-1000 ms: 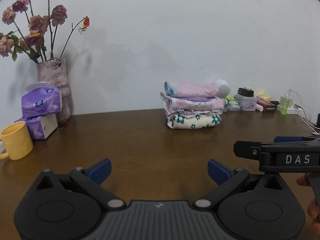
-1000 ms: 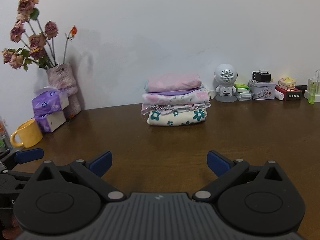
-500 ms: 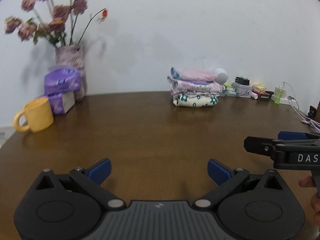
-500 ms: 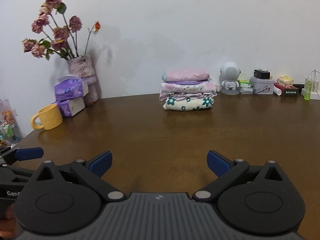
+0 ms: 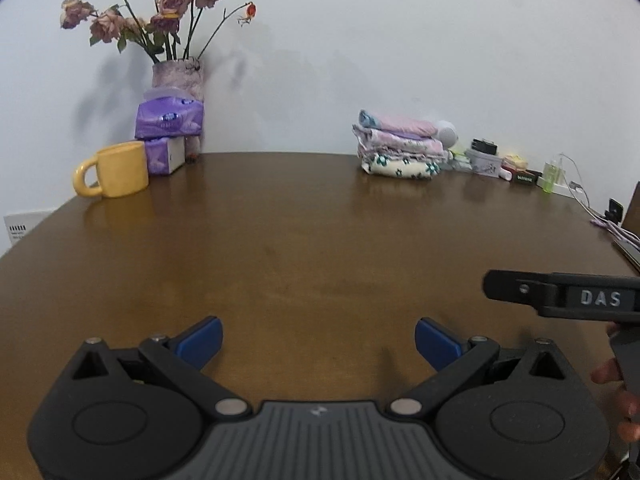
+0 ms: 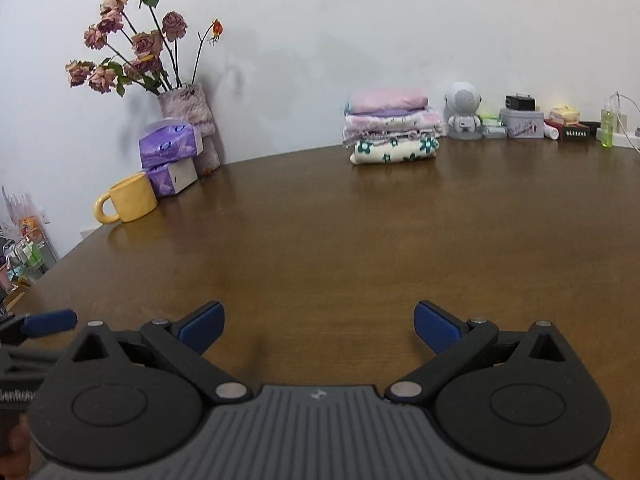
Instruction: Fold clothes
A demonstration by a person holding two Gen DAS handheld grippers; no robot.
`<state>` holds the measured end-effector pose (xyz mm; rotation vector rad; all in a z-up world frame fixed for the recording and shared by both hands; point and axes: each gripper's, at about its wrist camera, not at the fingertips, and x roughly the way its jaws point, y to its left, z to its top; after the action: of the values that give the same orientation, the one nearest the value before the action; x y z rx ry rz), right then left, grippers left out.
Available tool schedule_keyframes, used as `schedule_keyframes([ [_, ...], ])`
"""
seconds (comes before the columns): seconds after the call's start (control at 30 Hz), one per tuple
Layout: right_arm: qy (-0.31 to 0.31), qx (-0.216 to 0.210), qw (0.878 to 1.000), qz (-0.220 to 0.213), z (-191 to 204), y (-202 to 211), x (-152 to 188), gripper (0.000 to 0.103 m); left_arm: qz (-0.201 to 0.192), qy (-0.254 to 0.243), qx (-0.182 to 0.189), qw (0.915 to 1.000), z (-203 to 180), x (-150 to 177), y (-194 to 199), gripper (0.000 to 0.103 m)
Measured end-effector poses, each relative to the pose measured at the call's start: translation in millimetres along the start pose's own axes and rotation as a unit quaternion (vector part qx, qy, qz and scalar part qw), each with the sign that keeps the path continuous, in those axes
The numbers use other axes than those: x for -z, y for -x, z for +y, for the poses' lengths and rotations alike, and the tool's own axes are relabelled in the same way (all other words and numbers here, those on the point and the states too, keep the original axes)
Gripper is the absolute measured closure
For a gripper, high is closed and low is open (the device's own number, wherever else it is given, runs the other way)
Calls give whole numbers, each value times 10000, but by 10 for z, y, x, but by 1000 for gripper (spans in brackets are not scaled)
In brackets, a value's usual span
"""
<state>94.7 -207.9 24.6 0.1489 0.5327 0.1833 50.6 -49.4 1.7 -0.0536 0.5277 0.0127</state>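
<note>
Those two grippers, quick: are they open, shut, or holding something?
Left gripper: jaws open, holding nothing.
Right gripper: jaws open, holding nothing.

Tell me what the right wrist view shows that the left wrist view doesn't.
Only the right wrist view shows the whole robot figurine beside the folded clothes stack, plus a cluttered rack off the table's left edge. Only the left wrist view shows cables at the table's right edge. Both show the yellow mug, tissue packs, flower vase and open jaws.
</note>
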Motion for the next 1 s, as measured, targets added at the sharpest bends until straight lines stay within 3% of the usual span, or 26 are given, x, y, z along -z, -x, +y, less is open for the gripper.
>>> schedule_keyframes([
  [0.37, 255, -61, 9996, 80, 292, -82, 201, 0, 47, -23, 67, 10000, 81, 130, -8, 0],
  [0.67, 123, -105, 9998, 137, 254, -119, 211, 0, -186, -345, -68, 9992, 32, 120, 0, 0],
  [1.0, -26, -97, 9999, 66, 219, -99, 229, 0, -160, -243, -15, 9996, 68, 124, -30, 0],
])
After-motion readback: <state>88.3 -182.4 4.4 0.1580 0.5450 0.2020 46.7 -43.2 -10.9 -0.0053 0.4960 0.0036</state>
